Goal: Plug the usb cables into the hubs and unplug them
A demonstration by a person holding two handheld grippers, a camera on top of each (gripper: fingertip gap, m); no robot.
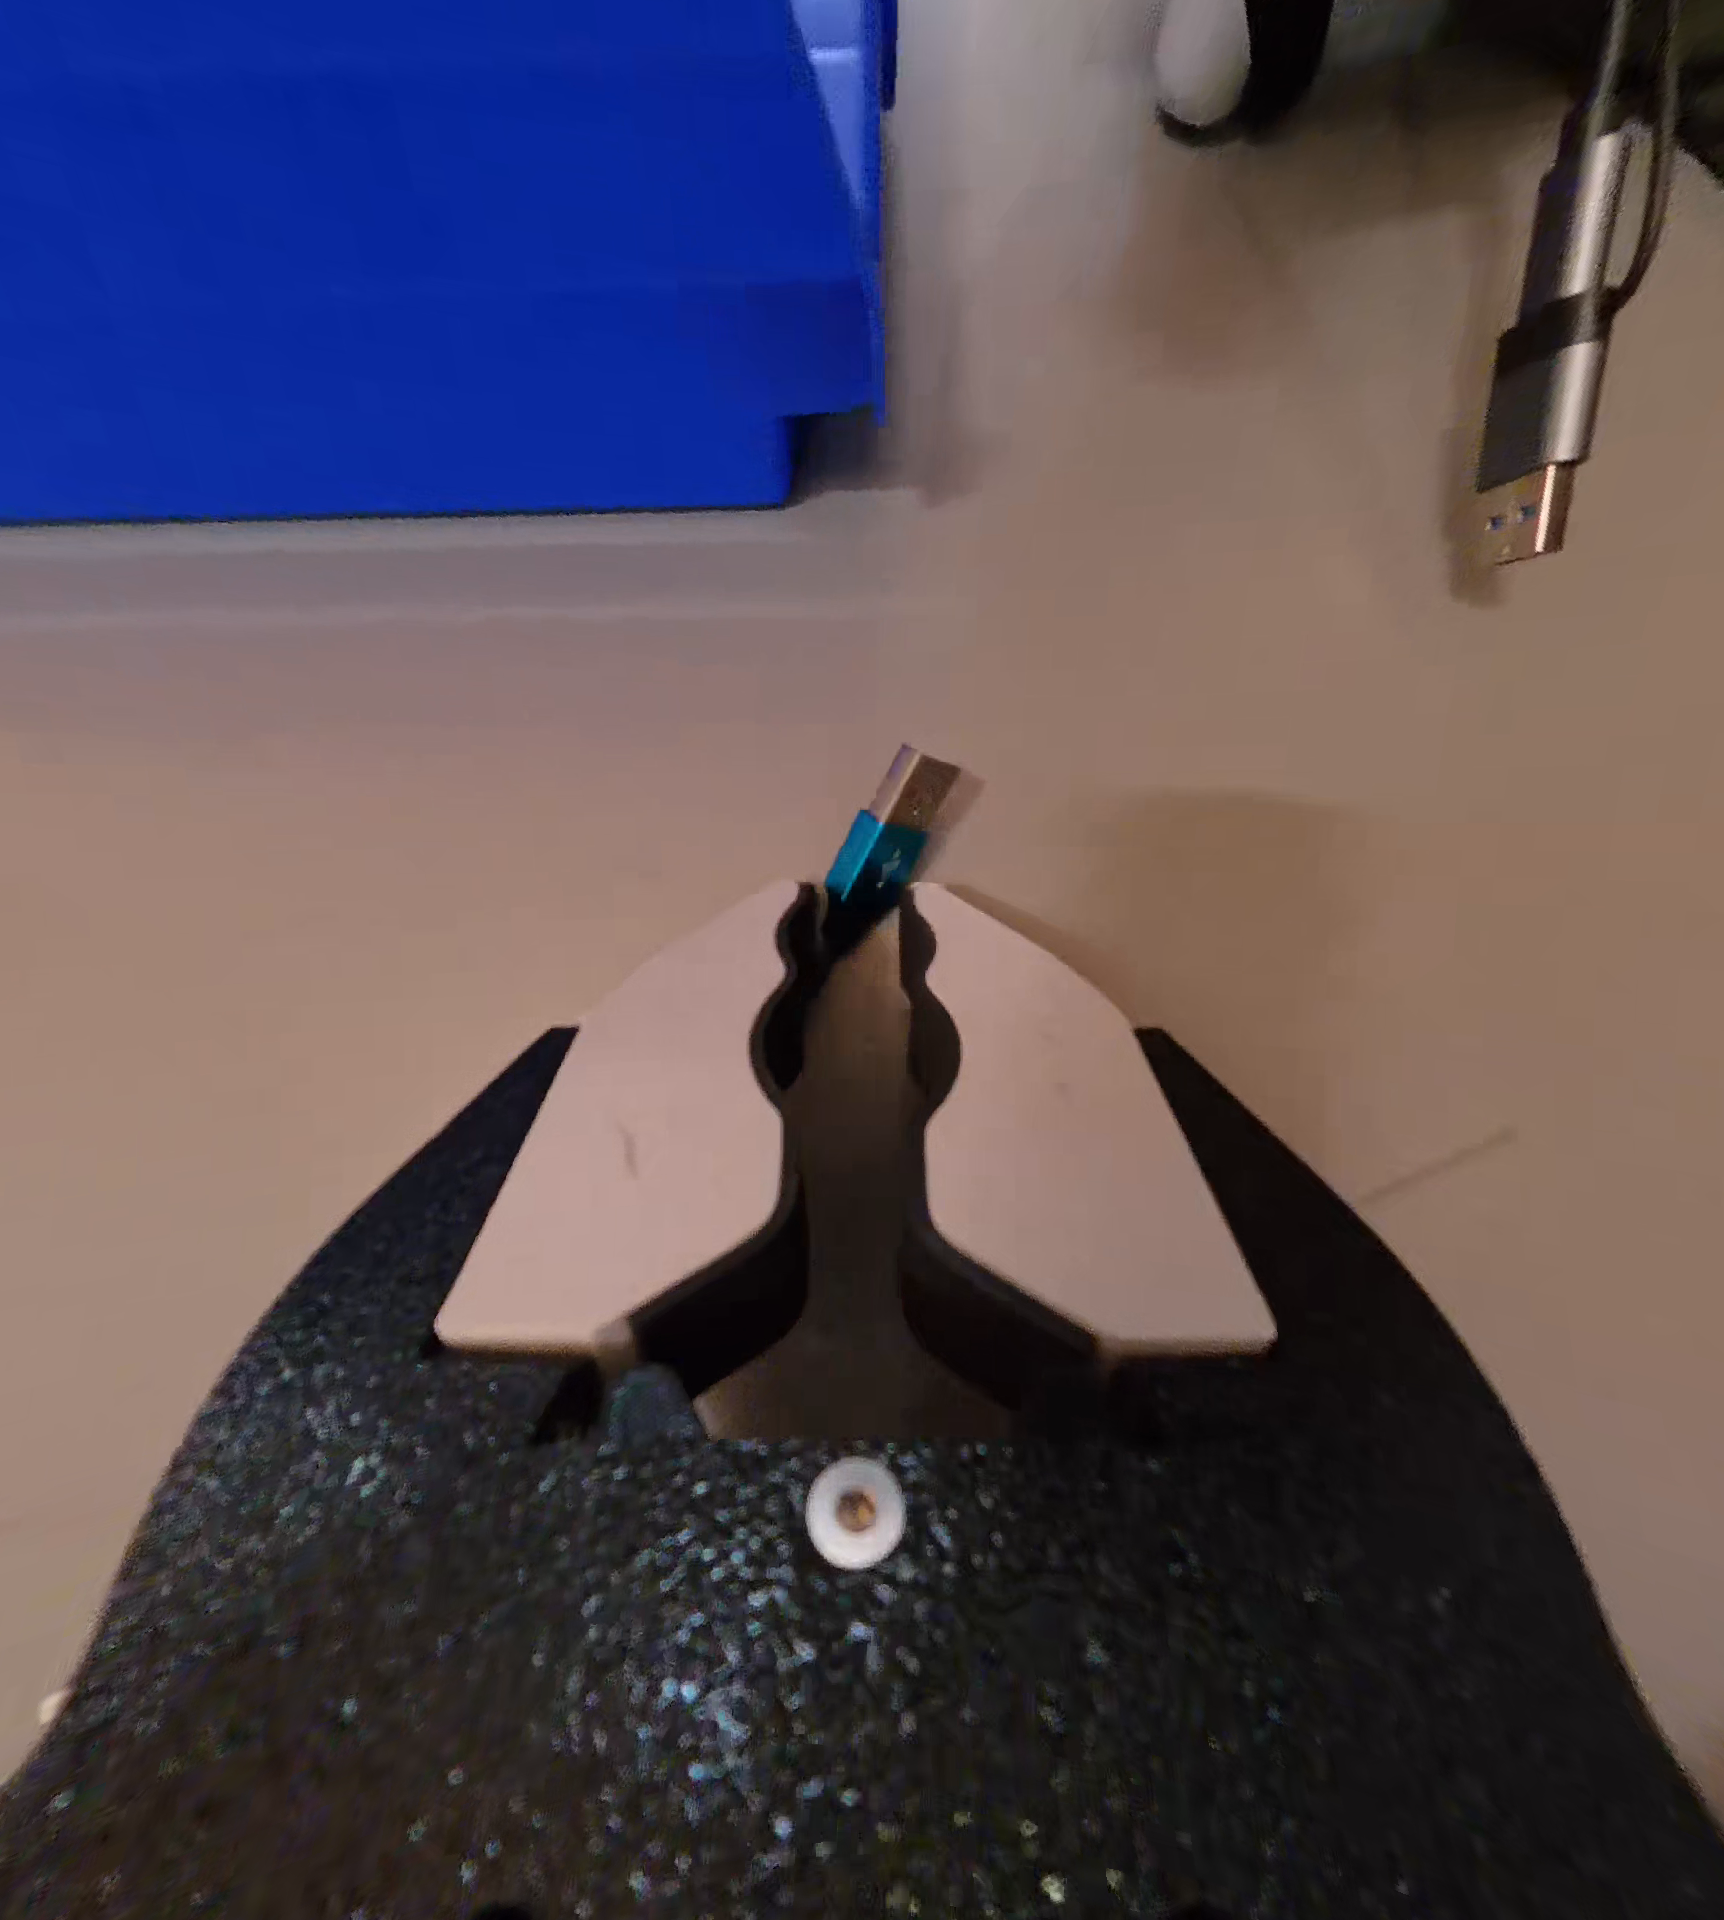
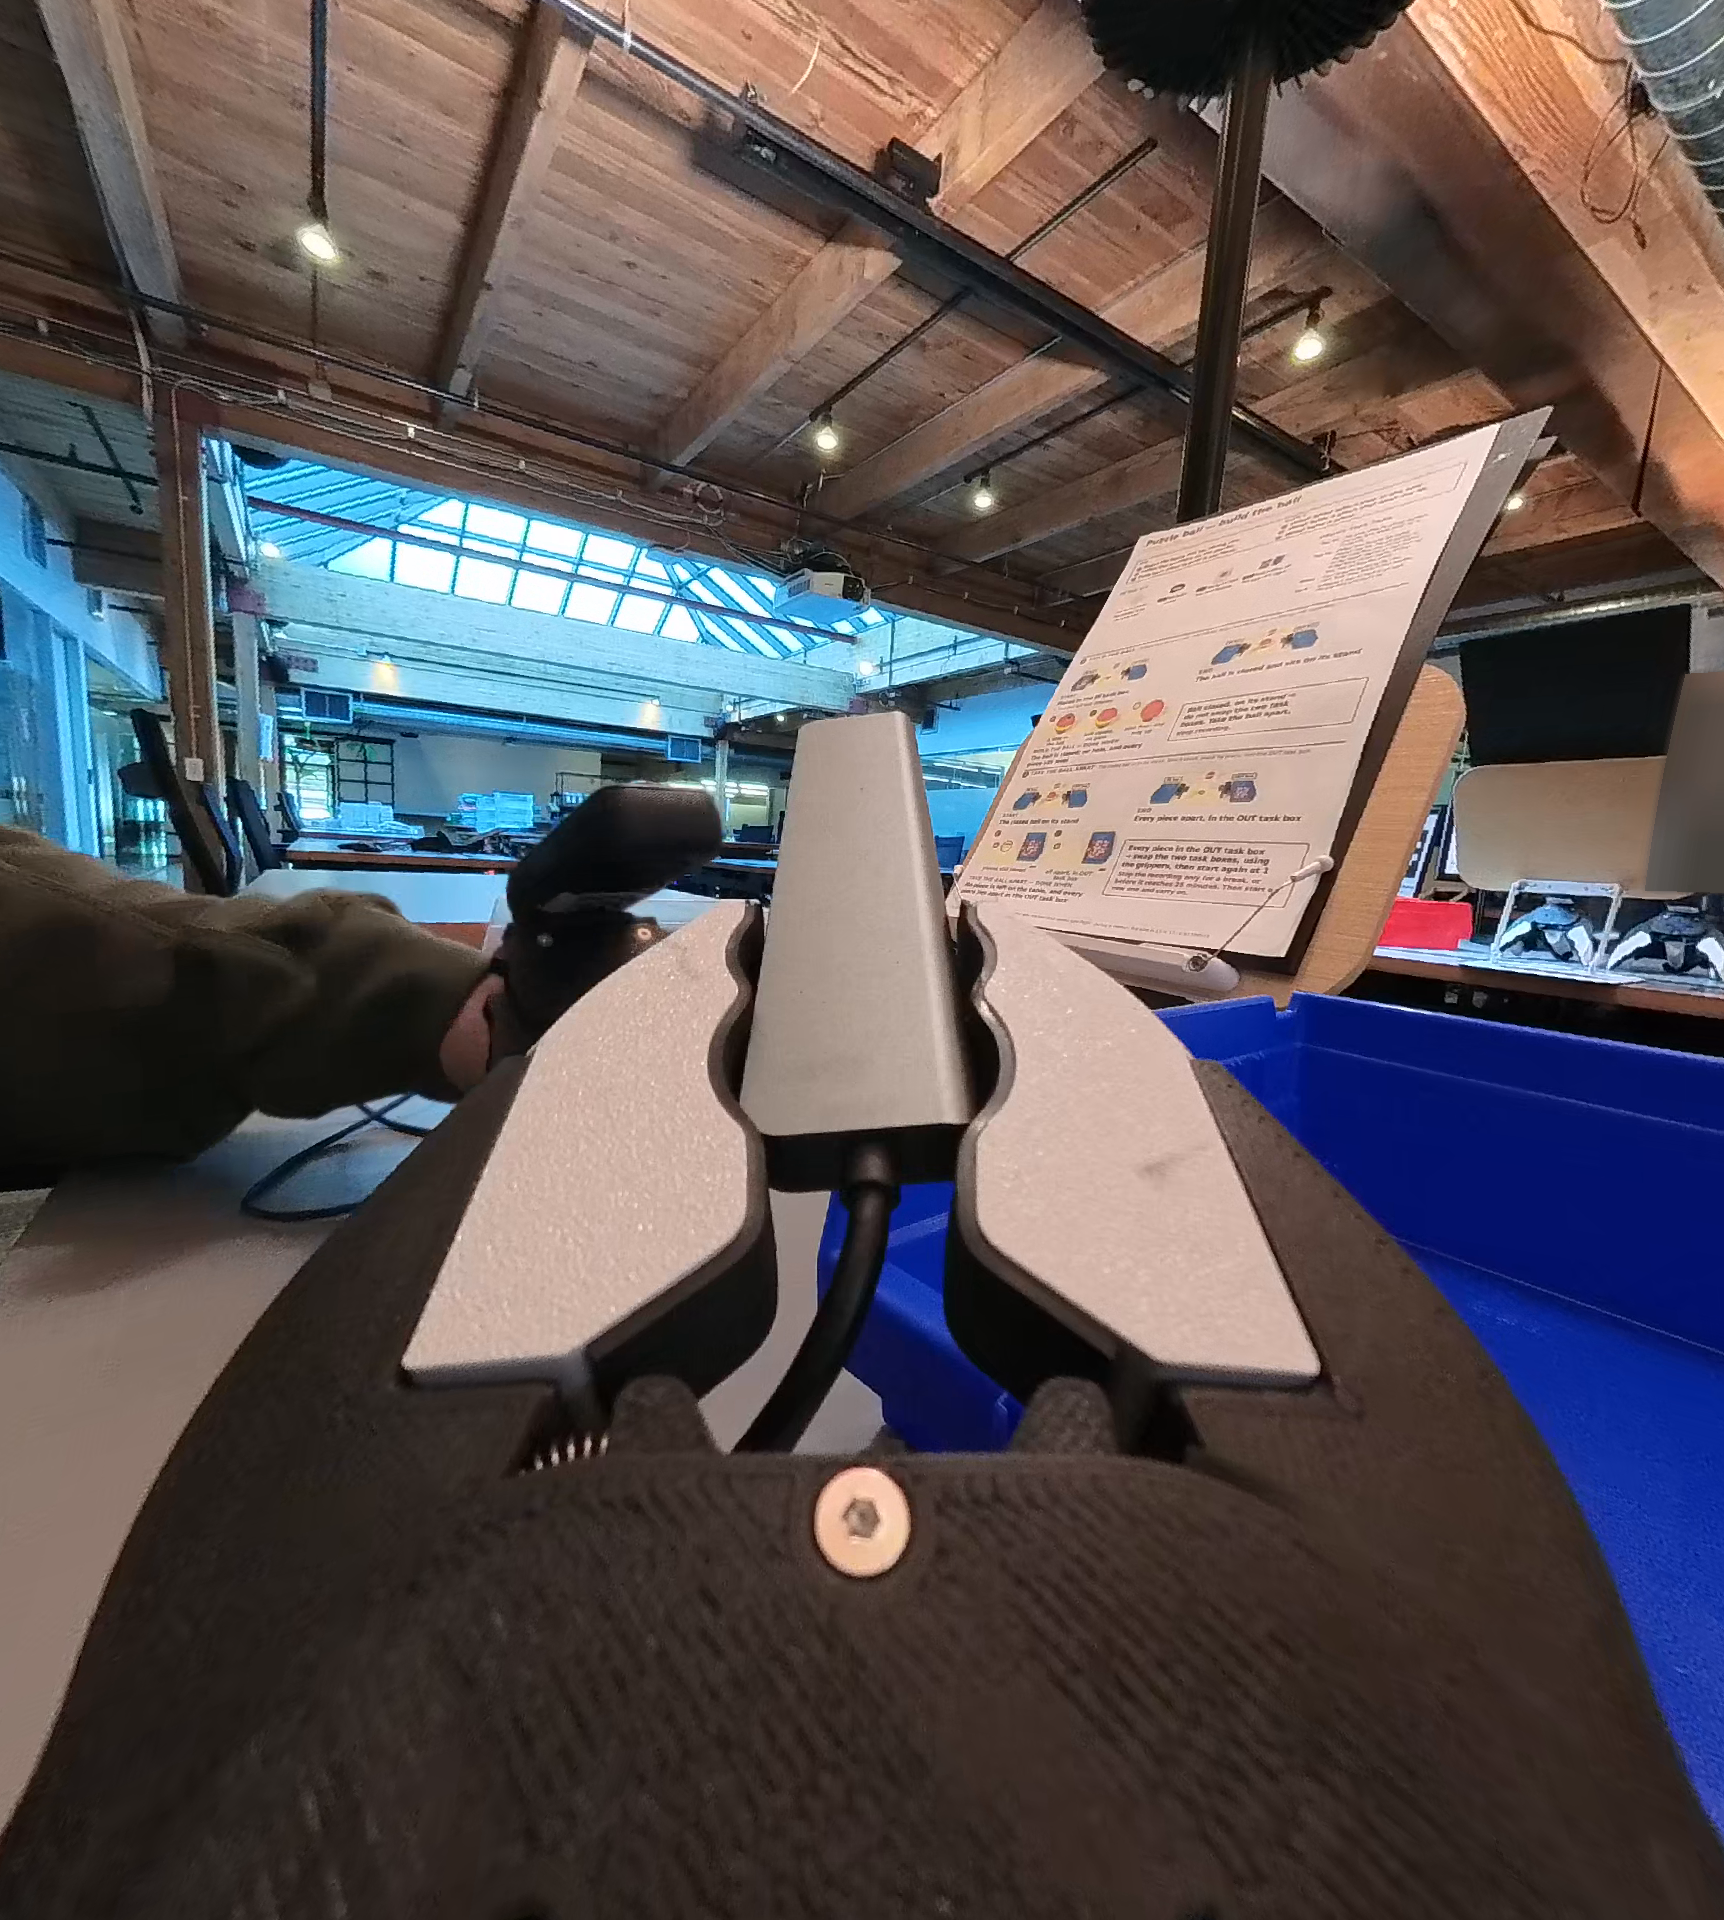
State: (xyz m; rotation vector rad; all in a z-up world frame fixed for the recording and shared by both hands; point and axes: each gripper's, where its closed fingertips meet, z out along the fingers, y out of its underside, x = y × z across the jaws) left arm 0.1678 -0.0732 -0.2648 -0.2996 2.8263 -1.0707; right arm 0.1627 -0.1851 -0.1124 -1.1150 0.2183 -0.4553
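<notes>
The left tongs (image 1: 863, 896) were pinched nearly closed on a teal-collared USB plug (image 1: 884, 847), its metal tip sticking out past the fingertips and skewed to the right above the pale desk (image 1: 318, 935). The right tongs (image 2: 863, 1023) were clamped on a grey hub (image 2: 853, 935), held upward toward the ceiling with its black lead (image 2: 837, 1309) drooping between the fingers over a blue bin (image 2: 1564, 1195). The main risk was probably misalignment: the plug sat crooked in a shallow fingertip grip, so pushing it against a port could twist it or slip it deeper between the pads instead of seating it. The hub's smooth, tapering sides might also slide under the push. A second silver-and-black USB connector (image 1: 1538, 416) lay well apart at the desk's far right. Much was hidden: the hub's ports faced away from the right wrist camera, the teal plug's cable was covered by the tongs, and the left wrist view was motion-blurred. A sleeved arm (image 2: 162, 987) partly blocked the desk beyond.
</notes>
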